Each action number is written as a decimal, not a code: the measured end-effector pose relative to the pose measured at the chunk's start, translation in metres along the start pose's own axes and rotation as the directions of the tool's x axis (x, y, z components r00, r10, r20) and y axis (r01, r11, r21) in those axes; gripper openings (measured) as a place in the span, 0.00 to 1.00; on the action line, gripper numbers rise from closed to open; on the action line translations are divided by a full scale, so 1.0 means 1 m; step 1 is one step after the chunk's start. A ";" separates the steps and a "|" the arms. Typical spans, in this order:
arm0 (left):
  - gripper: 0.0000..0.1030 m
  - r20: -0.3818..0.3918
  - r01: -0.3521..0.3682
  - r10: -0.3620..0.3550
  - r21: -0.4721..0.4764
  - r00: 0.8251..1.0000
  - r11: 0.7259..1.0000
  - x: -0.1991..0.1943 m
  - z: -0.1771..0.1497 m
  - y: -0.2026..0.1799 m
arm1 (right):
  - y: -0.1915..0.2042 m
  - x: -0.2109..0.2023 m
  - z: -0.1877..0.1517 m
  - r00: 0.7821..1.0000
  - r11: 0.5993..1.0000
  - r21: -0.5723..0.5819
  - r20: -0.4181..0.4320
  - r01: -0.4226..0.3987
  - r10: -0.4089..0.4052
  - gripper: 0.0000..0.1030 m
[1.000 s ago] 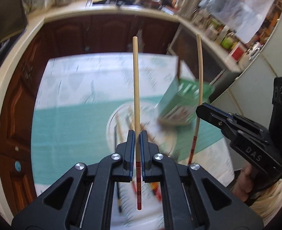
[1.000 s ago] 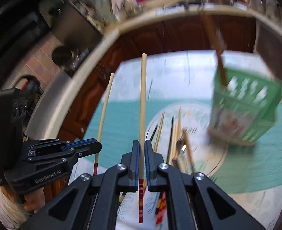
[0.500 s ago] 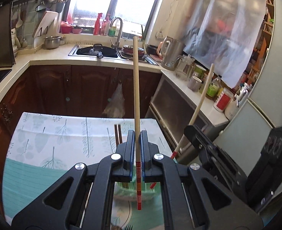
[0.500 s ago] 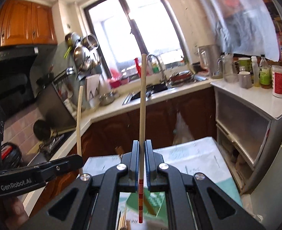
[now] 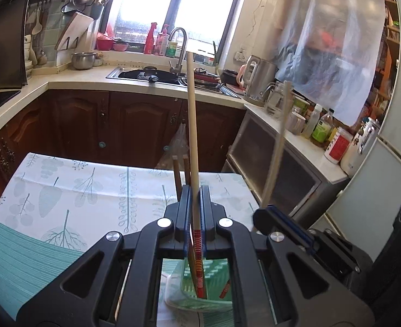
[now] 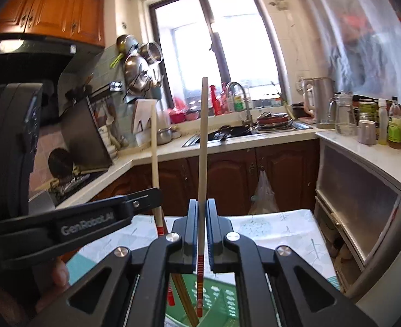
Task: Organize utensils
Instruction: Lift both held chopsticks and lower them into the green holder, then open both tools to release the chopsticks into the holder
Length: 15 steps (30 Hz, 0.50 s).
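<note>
Item: two pale chopsticks, red-banded ends pointing down. You are holding one in the left gripper [image 5: 192, 212], jaws clamped on the left chopstick [image 5: 192, 136] just above its bands; the right gripper [image 6: 200, 229] is pinching the right chopstick [image 6: 202, 147] the same way. Both lower ends are hanging inside the green basket [image 5: 214, 275] on the worktop [image 5: 64, 190] (two dark sticks are already standing there). Handling, judged: light, stiff, smooth and prone to pivoting, so grip near the banded end.
</note>
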<state>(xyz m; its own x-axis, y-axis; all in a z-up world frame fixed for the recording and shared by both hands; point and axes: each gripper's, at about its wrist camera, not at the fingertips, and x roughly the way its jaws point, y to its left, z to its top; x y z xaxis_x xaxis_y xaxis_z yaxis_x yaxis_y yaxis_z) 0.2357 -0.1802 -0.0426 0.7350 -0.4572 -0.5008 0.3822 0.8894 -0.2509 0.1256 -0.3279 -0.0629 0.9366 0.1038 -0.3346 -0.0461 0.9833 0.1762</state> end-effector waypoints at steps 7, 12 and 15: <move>0.15 -0.202 -0.010 0.018 0.041 0.979 0.999 0.000 -0.038 0.012 | 0.022 0.012 -0.031 0.973 0.984 -0.153 -0.225 -0.090 0.054 0.06; 0.32 -0.226 -0.022 0.025 0.020 0.974 1.000 -0.015 -0.057 0.023 | 0.031 0.010 -0.042 0.956 0.980 -0.172 -0.288 -0.103 0.050 0.06; 0.34 -0.215 -0.024 0.025 0.004 0.976 1.000 -0.026 -0.060 0.030 | 0.026 0.008 -0.041 0.953 0.987 -0.130 -0.298 -0.099 0.056 0.10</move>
<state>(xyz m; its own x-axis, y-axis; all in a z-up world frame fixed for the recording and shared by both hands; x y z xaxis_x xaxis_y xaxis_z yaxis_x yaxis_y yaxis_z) 0.1950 -0.1409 -0.0867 0.6062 -0.4229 -0.6735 0.3666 0.9001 -0.2353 0.1173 -0.2955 -0.0989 0.7866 0.1987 -0.5846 -0.1830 0.9793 0.0866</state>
